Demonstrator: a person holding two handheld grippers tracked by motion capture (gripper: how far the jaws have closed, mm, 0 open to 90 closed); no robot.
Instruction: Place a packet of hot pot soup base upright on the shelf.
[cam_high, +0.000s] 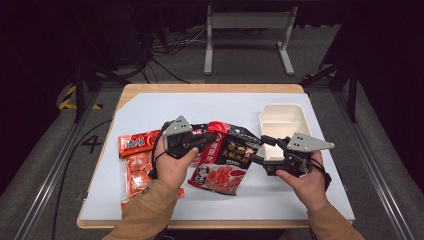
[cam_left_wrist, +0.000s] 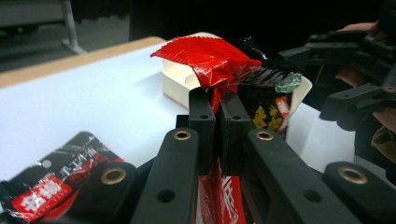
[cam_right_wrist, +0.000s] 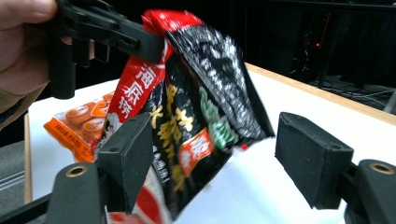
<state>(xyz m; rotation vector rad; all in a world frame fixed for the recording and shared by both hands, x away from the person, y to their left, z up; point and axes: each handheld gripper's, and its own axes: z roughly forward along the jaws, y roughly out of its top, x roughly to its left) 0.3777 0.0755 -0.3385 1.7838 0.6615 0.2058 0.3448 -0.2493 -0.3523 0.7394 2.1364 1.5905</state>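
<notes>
A black-and-red snack pouch (cam_high: 225, 160) hangs above the table with its lower end over the white mat. My left gripper (cam_high: 211, 136) is shut on the pouch's crumpled red top (cam_left_wrist: 210, 58), its two pads pressed together on the foil. My right gripper (cam_high: 261, 150) stands open at the pouch's right edge. In the right gripper view the pouch (cam_right_wrist: 196, 116) hangs between the wide jaws, close beside the left pad (cam_right_wrist: 126, 154) and well apart from the right pad (cam_right_wrist: 310, 158). The left gripper (cam_right_wrist: 116, 37) holds the pouch from above there.
A white open box (cam_high: 282, 125) stands at the back right, just behind my right gripper. Orange snack packets (cam_high: 136, 165) lie at the left of the white mat (cam_high: 150, 110). Another black-and-red packet (cam_left_wrist: 56, 182) lies below my left gripper.
</notes>
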